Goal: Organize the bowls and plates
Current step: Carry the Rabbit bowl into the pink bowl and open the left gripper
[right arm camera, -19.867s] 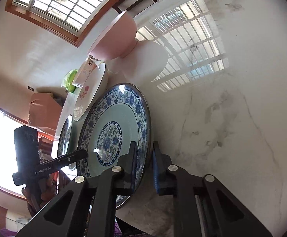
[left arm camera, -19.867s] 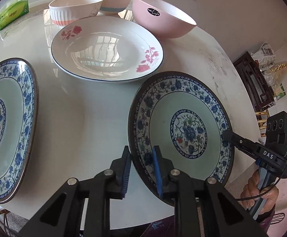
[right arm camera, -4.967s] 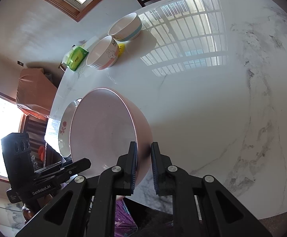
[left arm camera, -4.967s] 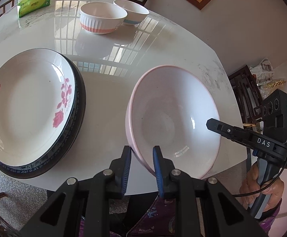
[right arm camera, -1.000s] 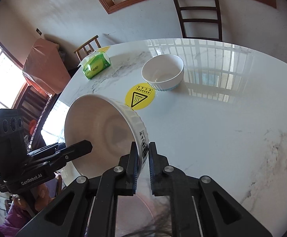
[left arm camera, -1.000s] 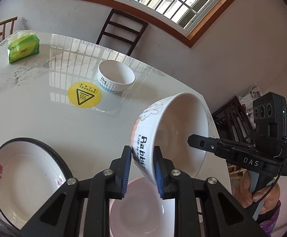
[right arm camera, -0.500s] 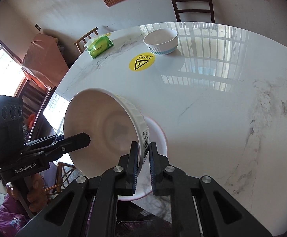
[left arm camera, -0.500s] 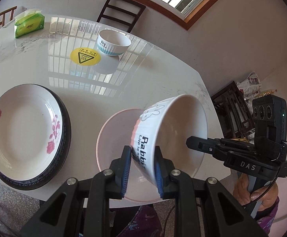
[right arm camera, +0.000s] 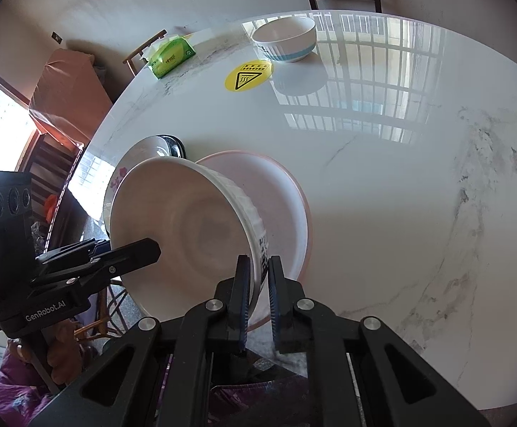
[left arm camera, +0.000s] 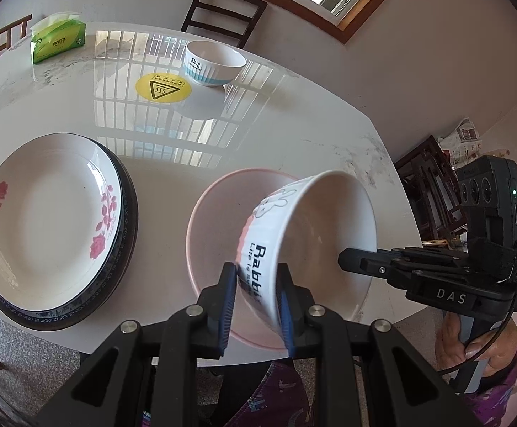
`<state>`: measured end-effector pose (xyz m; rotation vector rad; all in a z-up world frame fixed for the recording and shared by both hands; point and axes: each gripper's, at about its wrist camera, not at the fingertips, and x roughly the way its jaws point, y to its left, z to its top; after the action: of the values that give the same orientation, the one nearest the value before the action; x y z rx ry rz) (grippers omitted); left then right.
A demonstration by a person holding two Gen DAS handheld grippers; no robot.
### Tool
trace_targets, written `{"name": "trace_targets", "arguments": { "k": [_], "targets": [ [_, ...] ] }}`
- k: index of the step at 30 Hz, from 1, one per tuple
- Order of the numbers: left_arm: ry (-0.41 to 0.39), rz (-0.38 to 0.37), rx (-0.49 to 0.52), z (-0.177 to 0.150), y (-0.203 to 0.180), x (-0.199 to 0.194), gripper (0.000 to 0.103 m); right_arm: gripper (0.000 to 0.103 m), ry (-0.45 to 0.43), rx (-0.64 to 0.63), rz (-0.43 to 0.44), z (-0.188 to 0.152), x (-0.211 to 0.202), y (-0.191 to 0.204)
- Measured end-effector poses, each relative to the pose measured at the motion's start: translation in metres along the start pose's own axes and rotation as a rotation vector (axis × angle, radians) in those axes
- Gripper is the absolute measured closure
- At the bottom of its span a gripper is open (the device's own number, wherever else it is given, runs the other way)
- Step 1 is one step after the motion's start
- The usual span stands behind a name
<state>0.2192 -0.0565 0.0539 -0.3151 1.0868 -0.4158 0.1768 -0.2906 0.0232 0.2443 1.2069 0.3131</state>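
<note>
Both tongs clamp opposite rim walls of the rabbit bowl (left arm camera: 308, 220): left tongs (left arm camera: 256, 307) on the lettered side, right tongs (right arm camera: 256, 293) across from it. It hangs tilted over the pink bowl (left arm camera: 216, 213) near the desk's (left arm camera: 258, 124) front edge, beside the stacked plates (left arm camera: 45, 220). Glazed ceramic looks stiff, slick and chippable; the rim is the sensible hold. Level it before nesting. A smaller dog bowl (left arm camera: 214, 62) waits at the far edge.

Bare tabletop (right arm camera: 383, 185) lies right of the pink bowl (right arm camera: 287, 192); stacked plates (left arm camera: 56, 220) crowd its left.
</note>
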Motion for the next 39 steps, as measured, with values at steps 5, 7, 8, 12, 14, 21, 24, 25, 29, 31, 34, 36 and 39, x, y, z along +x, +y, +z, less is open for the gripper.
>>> {"name": "trace_targets", "arguments": {
  "k": [5,7,8,12,14,21,24,25,29,31,34,36,39],
  "targets": [
    [0.009,0.014,0.009,-0.001,0.002,0.005,0.08,0.093,0.015,0.0,-0.004,0.002,0.004,0.001],
    [0.019,0.02,0.013,-0.001,0.001,0.009,0.08,0.093,0.019,0.002,-0.007,0.002,0.004,0.0],
    [0.022,0.024,0.017,-0.002,0.001,0.01,0.08,0.092,0.022,0.001,-0.008,0.002,0.005,0.0],
    [0.027,0.037,0.035,-0.003,-0.001,0.014,0.08,0.092,0.027,0.007,-0.012,0.003,0.007,-0.001],
    [0.024,0.043,0.041,-0.003,-0.001,0.013,0.08,0.092,0.031,0.01,-0.013,0.003,0.009,-0.002],
    [0.02,0.06,0.056,-0.004,-0.001,0.013,0.08,0.092,0.031,0.016,-0.009,0.002,0.012,-0.002],
    [0.016,0.07,0.069,-0.005,-0.002,0.014,0.08,0.092,0.032,0.018,-0.009,0.002,0.012,-0.001],
    [0.015,0.073,0.072,-0.006,-0.003,0.014,0.08,0.092,0.033,0.017,-0.009,0.002,0.012,-0.002],
    [0.003,0.094,0.098,-0.007,-0.004,0.013,0.08,0.092,0.039,0.021,-0.006,0.002,0.013,-0.003],
    [-0.016,0.112,0.114,-0.008,-0.006,0.011,0.08,0.092,0.041,0.025,-0.003,0.002,0.014,-0.004],
    [-0.034,0.122,0.132,-0.008,-0.007,0.009,0.08,0.09,0.044,0.028,-0.008,0.003,0.016,-0.005],
    [-0.043,0.13,0.139,-0.008,-0.007,0.009,0.08,0.09,0.045,0.032,-0.005,0.004,0.017,-0.007],
    [-0.053,0.137,0.152,-0.009,-0.007,0.007,0.08,0.093,0.042,0.036,0.005,0.005,0.016,-0.008]
  ]
}}
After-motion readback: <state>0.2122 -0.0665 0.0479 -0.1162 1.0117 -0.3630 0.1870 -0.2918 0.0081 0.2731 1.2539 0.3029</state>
